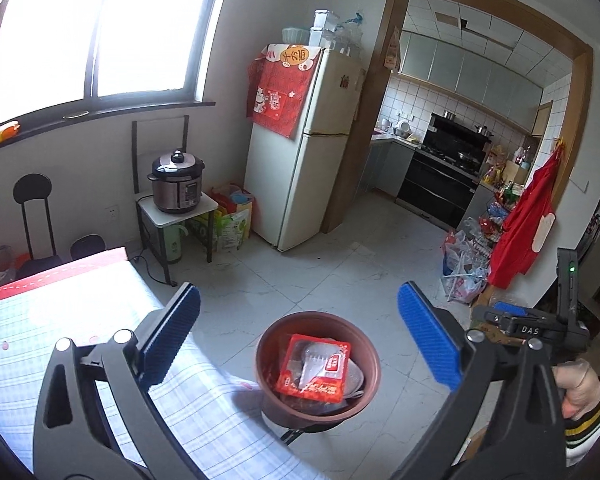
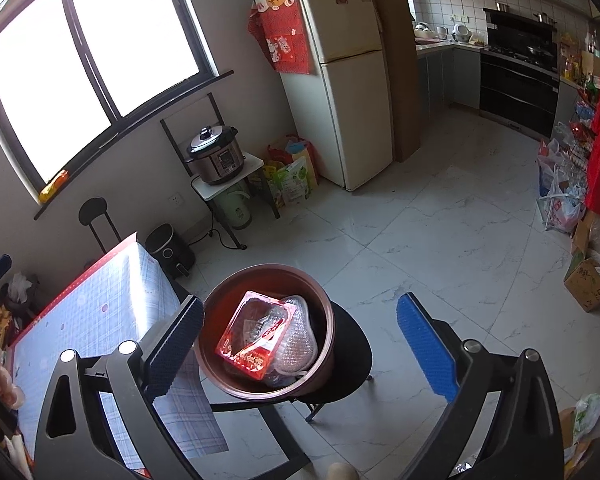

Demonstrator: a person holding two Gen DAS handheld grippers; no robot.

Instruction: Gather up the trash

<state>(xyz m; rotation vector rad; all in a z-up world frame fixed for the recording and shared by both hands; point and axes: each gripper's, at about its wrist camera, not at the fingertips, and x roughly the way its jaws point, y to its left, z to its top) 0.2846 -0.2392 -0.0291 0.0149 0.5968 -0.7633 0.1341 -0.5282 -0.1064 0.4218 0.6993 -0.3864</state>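
Observation:
A brown round bin (image 1: 374, 364) stands on a black stool beside the table; it also shows in the right wrist view (image 2: 328, 320). Inside it lie a red snack tray wrapper (image 1: 316, 368) (image 2: 252, 332) and clear plastic packaging (image 2: 296, 336). My left gripper (image 1: 298, 338) is open and empty, above and in front of the bin. My right gripper (image 2: 300, 344) is open and empty, hovering over the bin; its body also shows at the right of the left wrist view (image 1: 532, 328).
A table with a checked cloth (image 1: 40, 344) (image 2: 112, 300) lies left of the bin. A black stool seat (image 2: 356, 356) holds the bin. A fridge (image 1: 300, 148), a pressure cooker on a stand (image 1: 176, 184), bags (image 2: 560, 196) and a cardboard box (image 2: 588, 284) line the tiled floor.

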